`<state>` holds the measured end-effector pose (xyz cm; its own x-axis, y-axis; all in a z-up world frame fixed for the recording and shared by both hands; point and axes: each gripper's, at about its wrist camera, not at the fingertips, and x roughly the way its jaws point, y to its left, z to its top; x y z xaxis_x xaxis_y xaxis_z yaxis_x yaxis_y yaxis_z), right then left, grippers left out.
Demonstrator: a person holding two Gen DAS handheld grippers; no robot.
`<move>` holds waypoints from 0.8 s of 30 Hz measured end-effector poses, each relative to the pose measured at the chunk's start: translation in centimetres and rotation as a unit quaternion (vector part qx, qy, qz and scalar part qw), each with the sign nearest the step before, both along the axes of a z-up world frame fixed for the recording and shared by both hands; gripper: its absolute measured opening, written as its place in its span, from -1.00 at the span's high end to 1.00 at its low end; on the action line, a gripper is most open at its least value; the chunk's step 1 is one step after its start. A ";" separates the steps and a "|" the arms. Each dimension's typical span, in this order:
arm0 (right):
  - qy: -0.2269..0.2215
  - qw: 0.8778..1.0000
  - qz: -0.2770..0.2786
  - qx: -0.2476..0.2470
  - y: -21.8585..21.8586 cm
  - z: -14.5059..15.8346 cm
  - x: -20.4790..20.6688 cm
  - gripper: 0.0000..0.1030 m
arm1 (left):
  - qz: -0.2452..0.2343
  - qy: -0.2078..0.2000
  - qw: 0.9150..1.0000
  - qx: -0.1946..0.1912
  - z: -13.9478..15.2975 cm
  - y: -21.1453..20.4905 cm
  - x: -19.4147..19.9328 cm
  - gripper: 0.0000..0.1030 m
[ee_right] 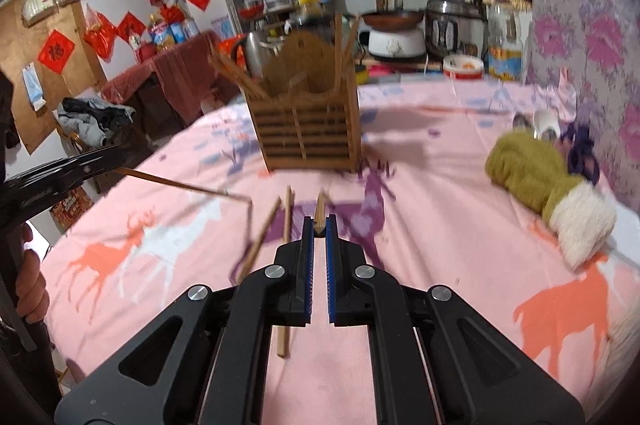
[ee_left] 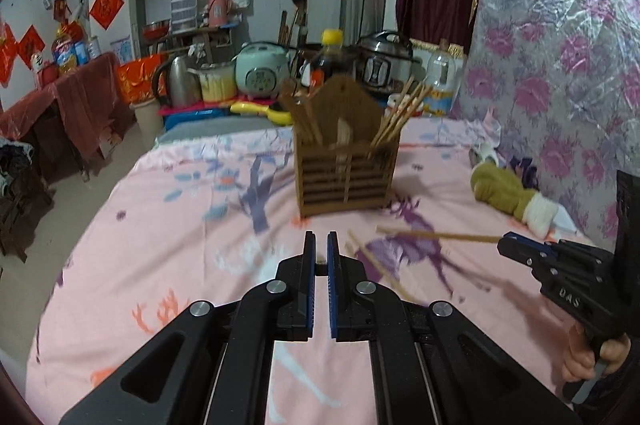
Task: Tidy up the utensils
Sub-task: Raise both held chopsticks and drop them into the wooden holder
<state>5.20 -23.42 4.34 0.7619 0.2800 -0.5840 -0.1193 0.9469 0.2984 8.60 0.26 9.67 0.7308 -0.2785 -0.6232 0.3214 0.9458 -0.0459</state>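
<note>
— From the left gripper (ee_left: 321,245), where does the holder (ee_left: 344,177) stand?

— Straight ahead of its jaws and a little right, upright on the pink cloth (ee_left: 160,245), well apart from the tips. Sticks already lean out of its compartments on both sides.

— And those jaws?

— Pressed together, only a slit between the blue pads. I can't make out anything between them from here. Loose chopsticks (ee_left: 376,265) lie on the cloth just right of the tips. Further right, the right gripper (ee_left: 505,239) pinches a chopstick (ee_left: 436,235) by one end; its long axis runs on from the jaws, out towards the space in front of the holder.

— Now from the right gripper's side?

— Its jaws are clamped on that same chopstick, which pokes forward out of the tips and aims at the holder, dead ahead and slightly left. The loose ones lie just left of the jaws, pointing roughly the same way.

— The other hand?

— Far left, and a second chopstick (ee_right: 184,185) sticks out from its tip, slanting down towards the cloth, so I'd say it's gripped. Both hands look about equally far from the holder; each must tip its stick upright over a compartment.
</note>
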 end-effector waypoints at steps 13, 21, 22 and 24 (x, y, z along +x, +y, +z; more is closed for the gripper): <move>-0.040 0.999 0.005 -0.021 0.5 6.8 4.7 0.88 | -0.020 -0.030 0.999 0.000 6.2 -4.5 6.4 0.89; -0.082 0.997 -0.012 -0.003 0.1 11.6 8.7 0.88 | -0.015 -0.078 0.996 -0.037 11.9 -5.5 9.9 0.89; -0.096 0.995 -0.018 0.001 -0.1 12.7 9.3 0.88 | -0.013 -0.084 0.995 -0.042 12.5 -5.4 10.2 0.89; -0.115 0.993 -0.026 0.006 -0.3 14.3 10.1 0.88 | -0.005 -0.105 0.993 -0.052 13.8 -5.4 11.1 0.89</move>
